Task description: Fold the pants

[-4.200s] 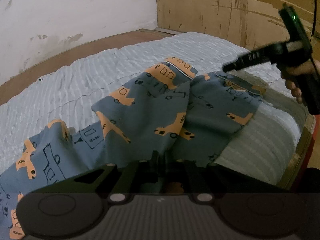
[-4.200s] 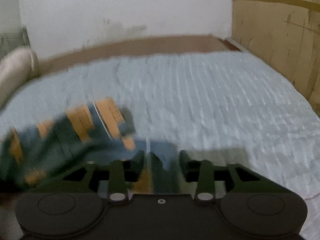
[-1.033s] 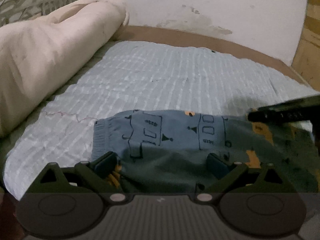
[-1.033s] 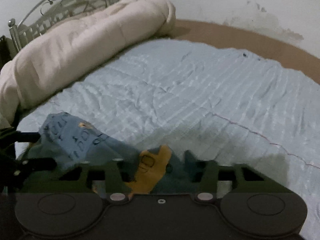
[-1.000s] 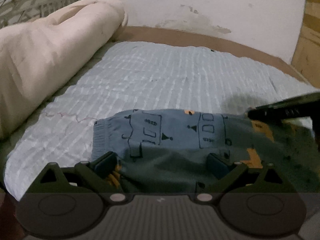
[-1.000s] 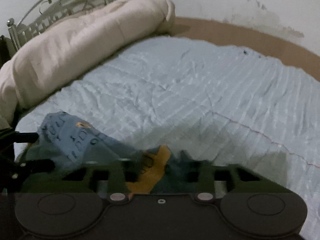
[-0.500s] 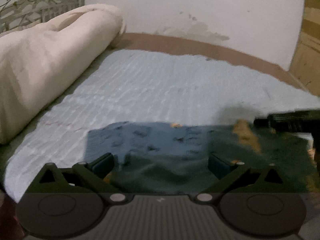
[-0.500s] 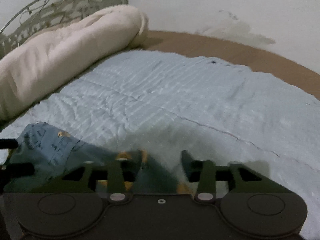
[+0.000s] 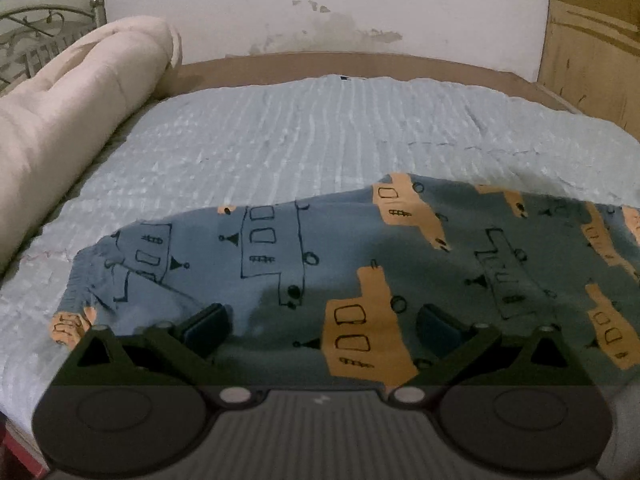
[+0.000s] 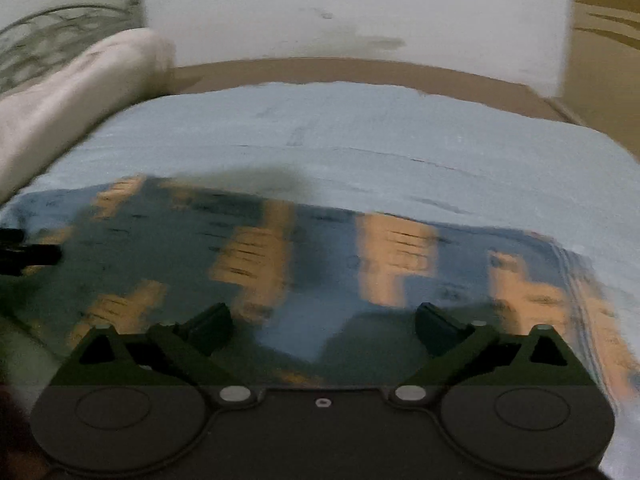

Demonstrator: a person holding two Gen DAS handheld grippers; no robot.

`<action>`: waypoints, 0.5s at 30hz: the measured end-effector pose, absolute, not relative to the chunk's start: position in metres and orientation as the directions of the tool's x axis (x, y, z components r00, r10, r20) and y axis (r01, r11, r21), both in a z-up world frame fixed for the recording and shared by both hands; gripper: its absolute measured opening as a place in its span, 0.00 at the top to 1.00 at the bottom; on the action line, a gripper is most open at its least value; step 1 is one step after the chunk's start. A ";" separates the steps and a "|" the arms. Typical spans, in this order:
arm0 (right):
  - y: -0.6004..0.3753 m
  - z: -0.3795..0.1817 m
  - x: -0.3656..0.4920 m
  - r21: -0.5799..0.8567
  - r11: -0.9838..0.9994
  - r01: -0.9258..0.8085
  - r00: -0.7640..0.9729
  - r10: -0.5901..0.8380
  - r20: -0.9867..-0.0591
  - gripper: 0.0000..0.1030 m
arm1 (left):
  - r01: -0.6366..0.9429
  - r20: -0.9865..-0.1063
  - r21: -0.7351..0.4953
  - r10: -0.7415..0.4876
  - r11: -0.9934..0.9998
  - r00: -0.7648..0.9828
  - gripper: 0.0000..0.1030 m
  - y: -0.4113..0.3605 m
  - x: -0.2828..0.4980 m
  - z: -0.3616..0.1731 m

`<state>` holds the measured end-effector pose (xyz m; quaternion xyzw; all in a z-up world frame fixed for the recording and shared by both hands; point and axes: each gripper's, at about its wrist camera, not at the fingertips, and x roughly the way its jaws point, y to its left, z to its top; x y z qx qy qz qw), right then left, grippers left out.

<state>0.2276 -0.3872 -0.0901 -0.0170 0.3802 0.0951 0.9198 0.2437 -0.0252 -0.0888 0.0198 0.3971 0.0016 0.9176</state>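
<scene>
Pants lie spread flat on the bed, blue-grey with orange vehicle print, running left to right across the near part of the mattress; one end bunched at the left edge in the left wrist view.

Risks, judged from here:
- Cloth is thin and limp, so a pinch could take one layer only and the fold would slide apart.
- The bunched left end could get trapped in the next fold and leave a lump.
- The pants sit close to the near edge of the bed; a sideways drag could pull them off it.
- The right wrist view is smeared with motion blur, so edges there are hard to place.

Left gripper: fingers wide apart, nothing pinched, cloth lying below and between them, contact unclear. Right gripper: jaws opening, fingers wide, nothing clamped, pants lying under the gap. A rolled cream blanket sits far left, well apart from the pants.
</scene>
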 end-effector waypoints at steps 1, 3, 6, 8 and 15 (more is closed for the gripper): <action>-0.402 -0.089 0.225 0.045 0.986 -0.158 0.699 0.144 -0.701 0.03 | 0.006 -0.730 0.041 0.026 0.999 0.683 0.00 -0.026 0.244 -0.087; -0.429 -0.084 0.217 0.040 0.996 -0.082 0.724 0.087 -0.685 0.01 | -0.002 -0.732 0.043 0.033 0.999 0.681 0.00 -0.033 0.246 -0.082; -0.461 -0.078 0.201 0.014 0.998 0.057 0.762 -0.035 -0.647 0.01 | 0.013 -0.719 0.039 0.019 0.999 0.695 0.00 -0.044 0.245 -0.073; -0.477 -0.076 0.189 0.056 0.992 0.110 0.771 -0.050 -0.635 0.01 | 0.040 -0.704 0.044 0.002 0.998 0.710 0.00 -0.057 0.245 -0.067; -0.496 -0.084 0.154 0.247 0.964 0.096 0.793 0.075 -0.604 0.01 | 0.181 -0.677 0.014 -0.124 0.983 0.726 0.00 -0.118 0.248 -0.058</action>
